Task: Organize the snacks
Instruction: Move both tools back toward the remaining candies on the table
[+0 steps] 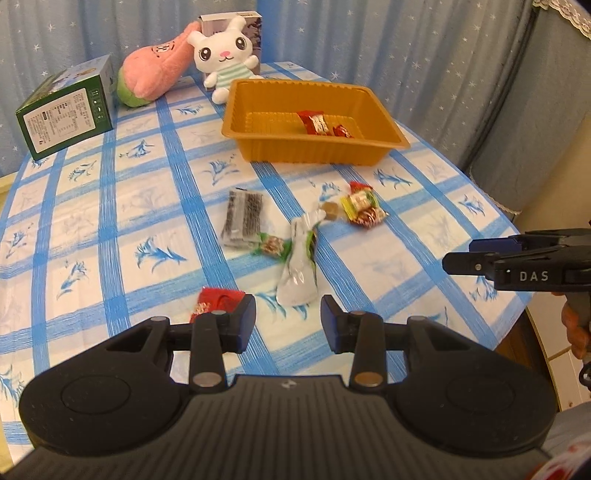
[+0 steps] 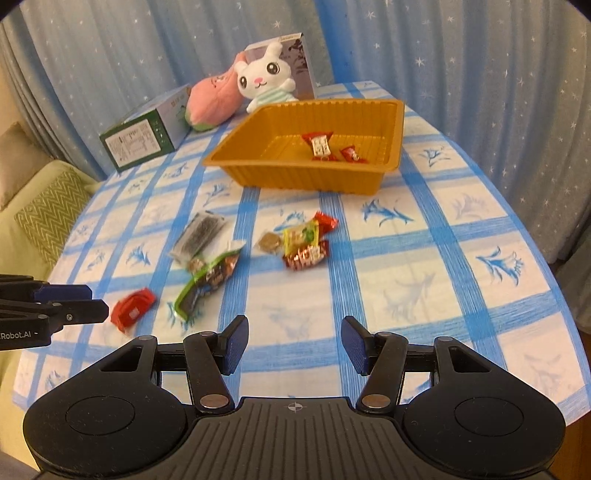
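Note:
An orange tray (image 1: 255, 149) (image 2: 273, 181) sits mid-table with two red wrapped candies (image 1: 314, 122) (image 2: 320, 146) inside. Loose snacks lie on the cloth in front of it: a dark seaweed pack (image 1: 242, 218) (image 2: 199, 234), a silver-green packet (image 1: 299, 266) (image 2: 207, 282), a small green candy (image 1: 272, 245), a yellow and red candy cluster (image 1: 364, 206) (image 2: 304, 243), and a red packet (image 1: 216, 301) (image 2: 131, 308). My left gripper (image 1: 288, 321) is open and empty, just above the red packet. My right gripper (image 2: 293, 345) is open and empty over bare cloth.
At the table's back stand a green box (image 1: 64, 109) (image 2: 140, 138), a pink plush (image 1: 159, 72) (image 2: 212, 101), a white bunny plush (image 1: 225, 55) (image 2: 266, 79) and a grey box (image 1: 255, 33). Blue curtains hang behind. A sofa (image 2: 33, 206) is left of the table.

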Action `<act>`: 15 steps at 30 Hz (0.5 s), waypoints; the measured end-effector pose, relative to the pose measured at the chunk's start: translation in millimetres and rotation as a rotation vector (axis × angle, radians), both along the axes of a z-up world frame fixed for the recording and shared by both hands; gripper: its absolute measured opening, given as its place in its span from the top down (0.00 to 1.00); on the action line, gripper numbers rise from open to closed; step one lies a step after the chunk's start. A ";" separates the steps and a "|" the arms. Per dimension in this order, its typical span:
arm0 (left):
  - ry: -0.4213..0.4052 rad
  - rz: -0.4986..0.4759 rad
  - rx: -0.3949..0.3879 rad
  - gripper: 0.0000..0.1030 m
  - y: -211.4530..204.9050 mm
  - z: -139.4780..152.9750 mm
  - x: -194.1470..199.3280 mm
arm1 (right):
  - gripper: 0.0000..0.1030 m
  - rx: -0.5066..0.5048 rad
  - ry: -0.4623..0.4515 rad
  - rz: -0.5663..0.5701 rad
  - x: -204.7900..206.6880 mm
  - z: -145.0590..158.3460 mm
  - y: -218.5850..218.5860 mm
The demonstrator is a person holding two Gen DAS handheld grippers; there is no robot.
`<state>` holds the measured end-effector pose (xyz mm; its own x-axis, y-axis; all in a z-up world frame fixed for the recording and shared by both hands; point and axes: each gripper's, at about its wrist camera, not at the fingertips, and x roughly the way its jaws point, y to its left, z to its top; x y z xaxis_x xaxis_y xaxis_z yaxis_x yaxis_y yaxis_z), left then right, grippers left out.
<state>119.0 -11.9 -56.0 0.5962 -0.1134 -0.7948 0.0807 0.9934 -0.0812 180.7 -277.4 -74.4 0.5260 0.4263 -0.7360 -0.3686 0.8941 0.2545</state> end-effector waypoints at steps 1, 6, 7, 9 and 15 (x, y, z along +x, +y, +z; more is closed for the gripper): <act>0.000 -0.004 0.004 0.65 -1.7 -1.9 -1.3 | 0.46 -0.007 0.000 0.001 -1.0 -1.5 1.0; 0.017 -0.015 -0.001 0.65 -4.6 -11.0 -1.8 | 0.46 -0.022 0.004 0.010 -3.9 -7.3 4.8; 0.019 -0.016 0.000 0.65 -5.1 -12.5 -1.7 | 0.46 -0.024 0.005 0.011 -4.2 -8.1 5.6; 0.023 -0.020 -0.002 0.65 -6.7 -14.7 -1.2 | 0.46 -0.029 0.009 0.017 -4.3 -10.2 7.5; 0.019 -0.034 -0.006 0.65 -13.1 -19.6 5.1 | 0.46 -0.043 0.012 0.030 -0.6 -14.8 11.4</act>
